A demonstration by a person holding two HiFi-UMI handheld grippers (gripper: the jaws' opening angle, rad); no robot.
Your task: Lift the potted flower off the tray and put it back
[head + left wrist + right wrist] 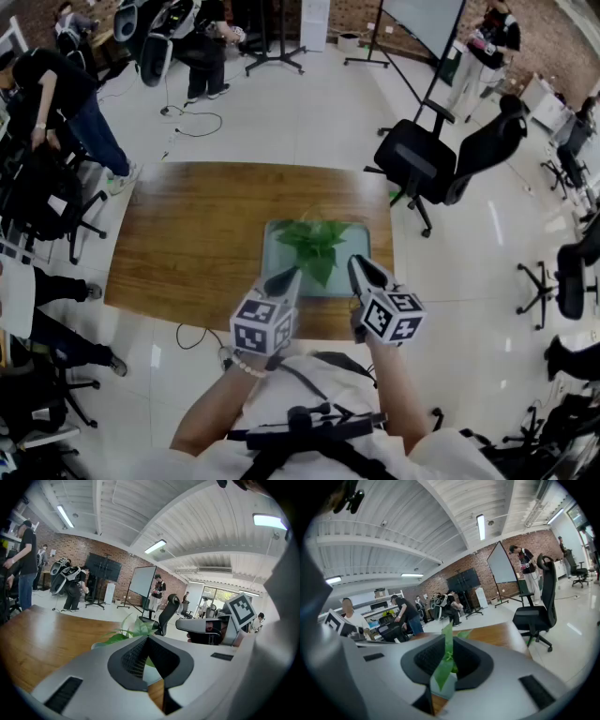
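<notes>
A potted flower with broad green leaves [314,246] stands on a pale glassy tray [274,246] near the front edge of a wooden table [187,234]. Its pot is hidden under the leaves. My left gripper [283,279] hovers at the tray's front left, just beside the leaves. At the front right is my right gripper [360,270]. In the left gripper view the jaws [151,660] stand apart, with leaves [133,630] beyond them and nothing gripped. In the right gripper view a long leaf [446,660] hangs in the gap of the parted jaws [447,665], not pinched.
Two black office chairs [422,164] [492,141] stand to the right of the table. More chairs and people [56,94] crowd the left side. A cable [192,122] lies on the white floor behind the table. The table's near edge is right under my hands.
</notes>
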